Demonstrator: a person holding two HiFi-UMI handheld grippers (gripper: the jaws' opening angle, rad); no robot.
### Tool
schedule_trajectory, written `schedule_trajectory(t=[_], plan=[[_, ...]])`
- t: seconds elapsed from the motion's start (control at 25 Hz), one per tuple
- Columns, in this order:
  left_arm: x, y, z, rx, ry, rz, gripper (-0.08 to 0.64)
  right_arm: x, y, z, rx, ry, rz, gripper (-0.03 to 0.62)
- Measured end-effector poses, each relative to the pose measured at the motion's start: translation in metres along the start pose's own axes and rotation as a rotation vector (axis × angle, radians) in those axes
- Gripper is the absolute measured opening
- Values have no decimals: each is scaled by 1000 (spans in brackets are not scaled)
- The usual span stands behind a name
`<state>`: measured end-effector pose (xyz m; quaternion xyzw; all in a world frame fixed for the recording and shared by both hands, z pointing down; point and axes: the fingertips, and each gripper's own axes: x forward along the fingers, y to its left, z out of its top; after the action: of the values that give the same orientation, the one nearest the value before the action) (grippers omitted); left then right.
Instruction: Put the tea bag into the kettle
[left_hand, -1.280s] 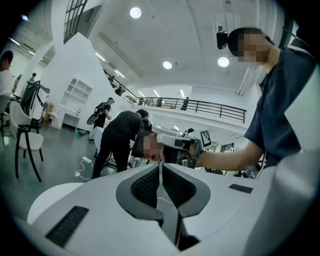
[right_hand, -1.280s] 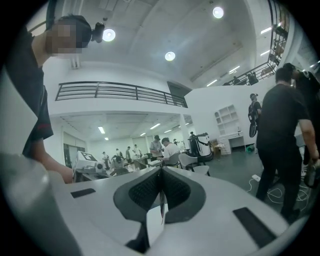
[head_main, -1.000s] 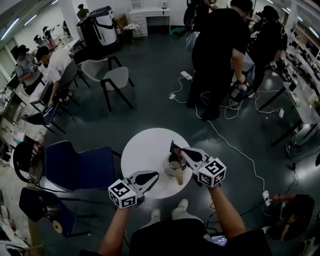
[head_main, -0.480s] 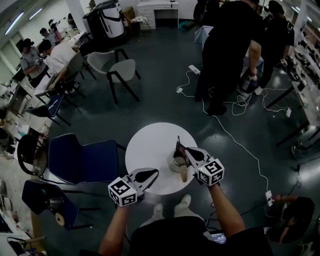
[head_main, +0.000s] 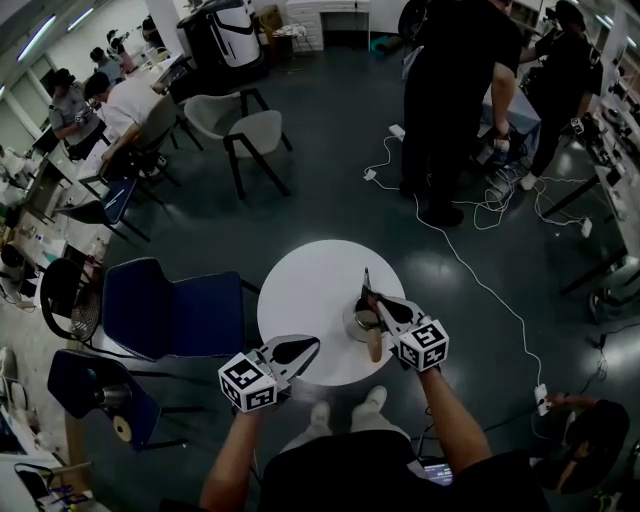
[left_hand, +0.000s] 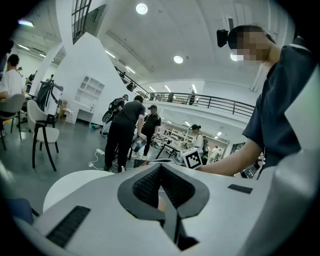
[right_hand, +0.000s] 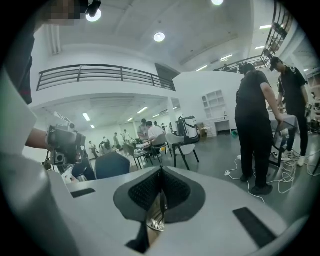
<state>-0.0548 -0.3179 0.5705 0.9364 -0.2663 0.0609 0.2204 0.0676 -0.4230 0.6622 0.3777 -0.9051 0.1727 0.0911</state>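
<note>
A tea bag (head_main: 366, 282) is held just above a kettle (head_main: 358, 320) on a round white table (head_main: 300, 290).

The right gripper (head_main: 372, 299) is seen with its jaws pressed together on the tea bag, a thin flat strip that stands upright from the fingertips, its long axis vertical, over the kettle's far rim. The kettle's mouth is judged to lie just below and slightly nearer than the bag, so a short lowering is called for. The right hand is the nearer one. The left gripper (head_main: 313, 344) is held left of the kettle, well apart from it, its jaws closed together on nothing.
</note>
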Motion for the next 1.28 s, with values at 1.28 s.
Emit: schedule_trajectory(t=[1.28], plan=[[-32,7,6,-119,-133,75,16,20,3,-49,-33,120,-27,20]])
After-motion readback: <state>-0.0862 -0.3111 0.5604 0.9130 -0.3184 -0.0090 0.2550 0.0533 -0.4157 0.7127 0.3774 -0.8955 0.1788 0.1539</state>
